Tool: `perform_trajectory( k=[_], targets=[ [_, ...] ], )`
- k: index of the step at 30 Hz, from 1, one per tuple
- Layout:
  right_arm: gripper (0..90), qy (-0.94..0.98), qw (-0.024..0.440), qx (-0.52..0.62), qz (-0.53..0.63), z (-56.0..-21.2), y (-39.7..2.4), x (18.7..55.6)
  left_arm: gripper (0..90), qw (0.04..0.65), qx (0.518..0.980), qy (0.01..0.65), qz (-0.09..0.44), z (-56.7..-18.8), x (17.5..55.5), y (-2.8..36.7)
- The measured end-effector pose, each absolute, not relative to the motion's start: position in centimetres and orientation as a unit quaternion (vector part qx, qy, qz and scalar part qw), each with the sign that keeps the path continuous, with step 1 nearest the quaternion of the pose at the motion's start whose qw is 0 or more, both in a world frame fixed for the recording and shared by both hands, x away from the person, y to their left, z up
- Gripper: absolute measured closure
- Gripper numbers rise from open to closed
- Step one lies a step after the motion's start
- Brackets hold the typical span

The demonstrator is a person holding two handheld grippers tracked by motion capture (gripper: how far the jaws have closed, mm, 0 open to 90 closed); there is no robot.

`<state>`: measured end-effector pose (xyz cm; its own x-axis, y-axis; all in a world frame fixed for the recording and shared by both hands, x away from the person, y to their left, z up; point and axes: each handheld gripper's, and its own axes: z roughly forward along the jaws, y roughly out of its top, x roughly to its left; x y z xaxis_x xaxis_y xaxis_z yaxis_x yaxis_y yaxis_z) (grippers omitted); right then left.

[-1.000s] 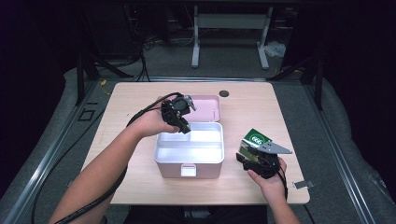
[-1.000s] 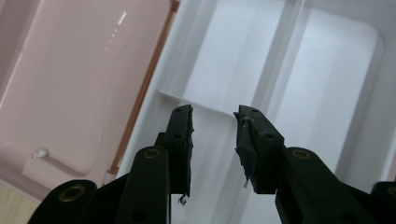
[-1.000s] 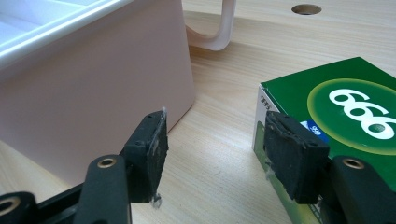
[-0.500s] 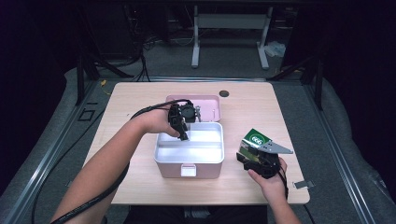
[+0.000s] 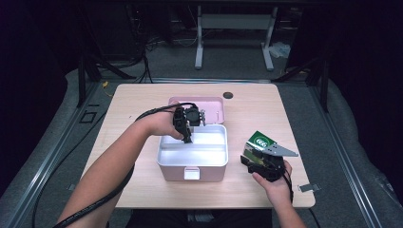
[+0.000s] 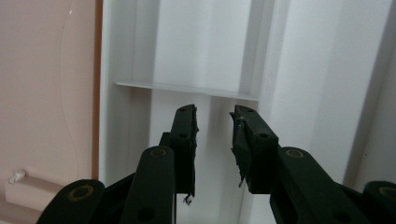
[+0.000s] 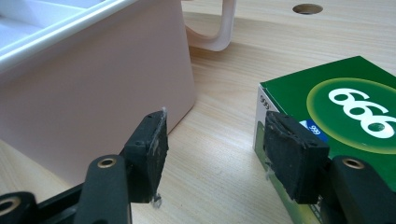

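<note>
Left claw (image 6: 212, 135) sits over the open pink box (image 5: 192, 168), pointing down into the white tray (image 6: 205, 56) inside. Its jaws have just been closing and now stand a bit apart with nothing between them, so it's empty. The divider ridge (image 6: 187, 88) in that tray is right below the tips, and I'd guess that's the first snag: dip too low and a jaw catches the ridge and drags the whole box across the bench (image 5: 256, 114), maybe onto the lid (image 5: 211, 105) lying just behind it.

Right claw (image 7: 219, 149) is spread and rests low on the bench beside the green carton (image 7: 345, 107). One pad (image 7: 292, 154) looks like it's at the carton's edge, the other is out in open air, so it isn't pinching anything. Bigger risk there imo: close from this offset and the carton just gets shoved sideways or tips, or it gets clipped by a corner and slips on the lift toward the box.
</note>
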<state>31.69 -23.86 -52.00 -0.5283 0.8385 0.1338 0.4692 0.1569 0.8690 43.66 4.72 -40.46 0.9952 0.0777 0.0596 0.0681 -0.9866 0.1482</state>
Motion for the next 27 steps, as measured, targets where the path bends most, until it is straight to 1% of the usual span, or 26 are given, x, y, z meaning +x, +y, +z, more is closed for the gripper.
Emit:
perform_trajectory(
  k=[2,9,13,17,20,23,27],
  targets=[
    [39.9,0.735,0.195,0.446,0.473,-52.0,-23.9,31.7,71.2,0.072,0.996,0.033,0.032,-40.6,43.7,4.6],
    [40.0,0.732,0.194,0.448,0.475,-52.0,-24.0,31.7,70.8,0.073,0.996,0.033,0.026,-39.6,43.5,4.8],
    [39.9,0.732,0.191,0.449,0.475,-52.1,-24.0,31.8,73.3,0.074,0.997,0.027,0.019,-39.2,43.3,4.8],
    [39.9,0.734,0.192,0.446,0.475,-52.1,-23.9,31.7,75.0,0.066,0.998,0.021,0.004,-40.1,43.0,4.6],
    [40.0,0.734,0.192,0.447,0.474,-52.1,-23.9,31.7,77.9,0.06,0.998,0.017,-0.002,-40.8,43.1,4.4],
    [40.0,0.734,0.19,0.448,0.474,-52.1,-24.0,31.7,81.2,0.058,0.998,0.013,-0.004,-41.2,43.0,4.1],
    [40.0,0.734,0.189,0.448,0.474,-52.1,-24.0,31.8,82.2,0.05,0.999,0.008,-0.005,-41.4,43.0,3.7]
  ],
)
